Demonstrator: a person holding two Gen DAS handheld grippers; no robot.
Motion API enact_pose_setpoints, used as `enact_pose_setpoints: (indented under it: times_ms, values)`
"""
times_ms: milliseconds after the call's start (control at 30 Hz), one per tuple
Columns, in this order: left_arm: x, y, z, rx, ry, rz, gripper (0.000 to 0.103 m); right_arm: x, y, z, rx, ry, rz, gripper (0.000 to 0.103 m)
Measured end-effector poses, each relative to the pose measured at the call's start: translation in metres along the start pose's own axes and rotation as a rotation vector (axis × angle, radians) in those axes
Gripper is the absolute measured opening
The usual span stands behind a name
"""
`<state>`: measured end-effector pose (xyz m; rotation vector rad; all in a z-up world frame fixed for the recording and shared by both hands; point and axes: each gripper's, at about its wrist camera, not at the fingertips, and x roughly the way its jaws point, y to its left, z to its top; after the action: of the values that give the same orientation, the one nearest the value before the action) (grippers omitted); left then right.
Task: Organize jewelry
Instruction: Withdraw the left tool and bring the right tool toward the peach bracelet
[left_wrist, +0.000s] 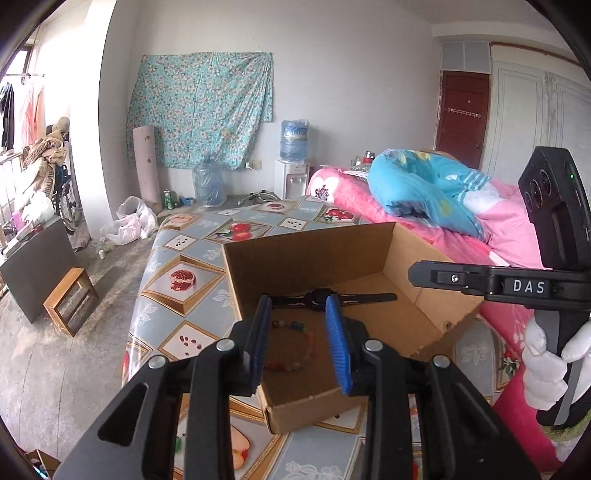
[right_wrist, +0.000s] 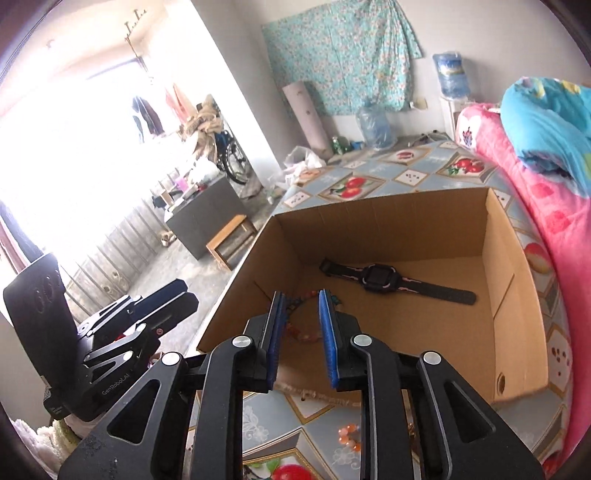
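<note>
Both grippers, left (left_wrist: 301, 341) and right (right_wrist: 302, 338), open and empty above box (right_wrist: 517, 295); could snag bracelet (left_wrist: 295, 347) inside box, beside watch (right_wrist: 376, 277).

Lived-in home bedroom: bed (left_wrist: 498, 236) with pink bedding and blue quilt (left_wrist: 417, 184), floral cloth (left_wrist: 203, 107) pinned to wall, water dispenser (left_wrist: 293, 173), wheelchair (right_wrist: 231, 158), hung laundry (right_wrist: 147, 110), fruit-print table (left_wrist: 192, 258).

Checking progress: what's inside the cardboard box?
Inside the cardboard box: a black watch and a beaded bracelet. The near corner is hidden behind the jaws.
</note>
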<state>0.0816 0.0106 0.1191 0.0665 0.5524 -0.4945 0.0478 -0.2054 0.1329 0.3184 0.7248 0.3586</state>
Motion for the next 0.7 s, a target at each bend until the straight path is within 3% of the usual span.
enact_pose_setpoints:
  times_ms: [167, 300, 400, 500, 700]
  values:
    - [-0.019, -0.012, -0.038, -0.005, 0.054, -0.012, 0.034, -0.035, 0.009, -0.064, -0.01, -0.062, -0.067, 0.031]
    - [-0.011, -0.019, -0.071, -0.027, 0.142, -0.001, 0.038, -0.04, 0.01, -0.114, -0.021, -0.028, -0.133, 0.044]
    - [0.0, -0.021, -0.094, -0.071, 0.207, 0.006, 0.039, -0.034, 0.01, -0.148, -0.046, -0.002, -0.222, 0.048]
    - [0.007, -0.024, -0.108, -0.079, 0.247, 0.027, 0.041, -0.03, 0.009, -0.175, -0.056, 0.004, -0.281, 0.058]
    - [0.02, -0.036, -0.117, -0.018, 0.28, 0.073, 0.047, -0.026, 0.005, -0.205, -0.077, -0.024, -0.375, 0.062]
